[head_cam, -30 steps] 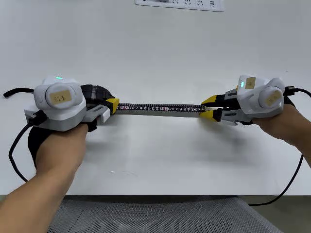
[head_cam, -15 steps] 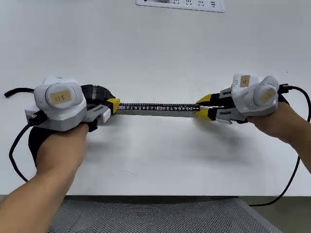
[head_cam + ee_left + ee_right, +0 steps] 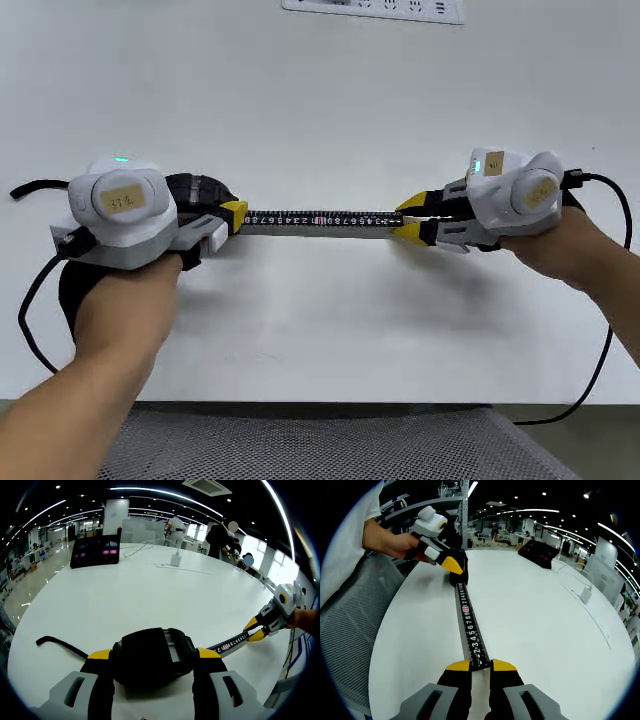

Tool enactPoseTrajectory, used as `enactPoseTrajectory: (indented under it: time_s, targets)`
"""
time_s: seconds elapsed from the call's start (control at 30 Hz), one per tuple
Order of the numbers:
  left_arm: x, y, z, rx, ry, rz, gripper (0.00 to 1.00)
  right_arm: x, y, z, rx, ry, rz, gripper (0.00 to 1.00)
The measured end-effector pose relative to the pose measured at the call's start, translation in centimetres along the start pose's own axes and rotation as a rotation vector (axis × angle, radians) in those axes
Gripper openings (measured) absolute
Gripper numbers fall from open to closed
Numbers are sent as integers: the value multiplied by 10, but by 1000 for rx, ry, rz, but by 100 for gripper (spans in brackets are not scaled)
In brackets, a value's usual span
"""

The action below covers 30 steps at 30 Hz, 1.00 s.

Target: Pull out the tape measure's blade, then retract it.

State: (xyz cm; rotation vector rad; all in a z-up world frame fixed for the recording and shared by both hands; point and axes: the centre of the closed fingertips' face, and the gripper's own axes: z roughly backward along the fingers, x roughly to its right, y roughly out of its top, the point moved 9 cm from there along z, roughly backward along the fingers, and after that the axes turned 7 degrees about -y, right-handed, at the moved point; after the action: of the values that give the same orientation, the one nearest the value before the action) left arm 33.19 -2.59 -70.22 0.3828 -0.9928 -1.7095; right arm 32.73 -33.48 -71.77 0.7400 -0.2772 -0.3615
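A black tape measure case [image 3: 152, 655] sits on the white table, clamped between the yellow-tipped jaws of my left gripper [image 3: 232, 214]. Its case [image 3: 196, 190] lies at the left of the head view. The black numbered blade [image 3: 320, 219] runs out of the case to the right, just above the tabletop. My right gripper [image 3: 408, 218] is shut on the blade's end, and the blade [image 3: 469, 629] stretches straight away from its jaws [image 3: 481, 666] toward the left gripper [image 3: 451, 566]. The right gripper [image 3: 255, 628] holds the blade's far end in the left gripper view.
The white table [image 3: 320, 100] stretches far behind the grippers. A black cable [image 3: 30, 188] trails off the left gripper. A power strip [image 3: 380, 8] lies at the far edge. A mesh chair seat [image 3: 320, 440] is under the near edge. A dark tray [image 3: 95, 550] and people stand beyond.
My right gripper has moved left toward the case with the blade end in it, so the exposed blade is shorter. The left gripper and case have stayed put.
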Motion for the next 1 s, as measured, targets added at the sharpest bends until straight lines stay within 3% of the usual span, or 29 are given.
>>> enactPoseTrajectory:
  time_s: [1.0]
  targets:
    - [-1, -1, 0, 4, -4, 11, 59, -8, 20, -26, 37, 24, -10, 9]
